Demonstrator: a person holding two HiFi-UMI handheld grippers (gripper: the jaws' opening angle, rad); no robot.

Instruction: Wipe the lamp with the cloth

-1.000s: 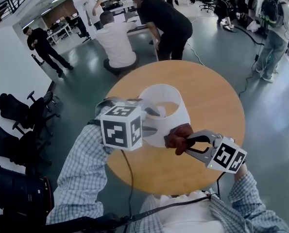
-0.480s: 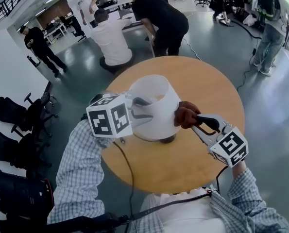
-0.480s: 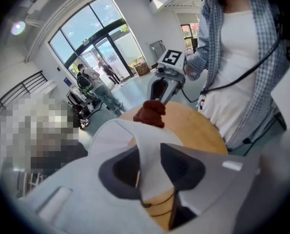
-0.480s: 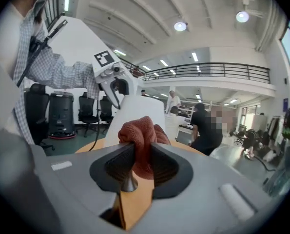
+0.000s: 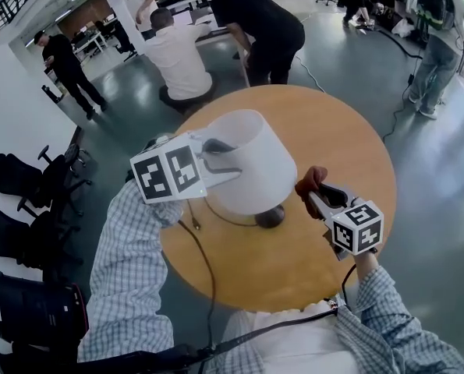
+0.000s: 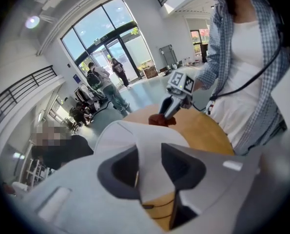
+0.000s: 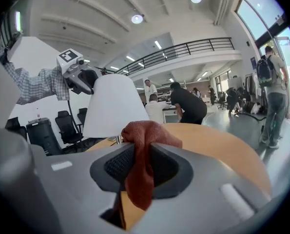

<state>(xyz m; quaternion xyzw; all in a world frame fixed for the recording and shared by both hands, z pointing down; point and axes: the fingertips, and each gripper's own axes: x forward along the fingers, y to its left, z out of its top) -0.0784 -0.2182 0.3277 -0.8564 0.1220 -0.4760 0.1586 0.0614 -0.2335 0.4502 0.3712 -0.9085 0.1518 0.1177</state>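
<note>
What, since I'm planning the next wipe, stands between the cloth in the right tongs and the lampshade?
Nothing visible does. The cloth, clamped in the right tongs, is close beside the right side of the lampshade, with nothing between them. The lamp base sits lower on the table, out of that path.

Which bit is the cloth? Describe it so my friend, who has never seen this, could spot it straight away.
Find the round wooden table with the white-shaded lamp. Just right of the lamp in the head view, the right claw pinches a small crumpled cloth. It is the only rust-red, soft thing there, next to a white shade and a grey claw.
</note>
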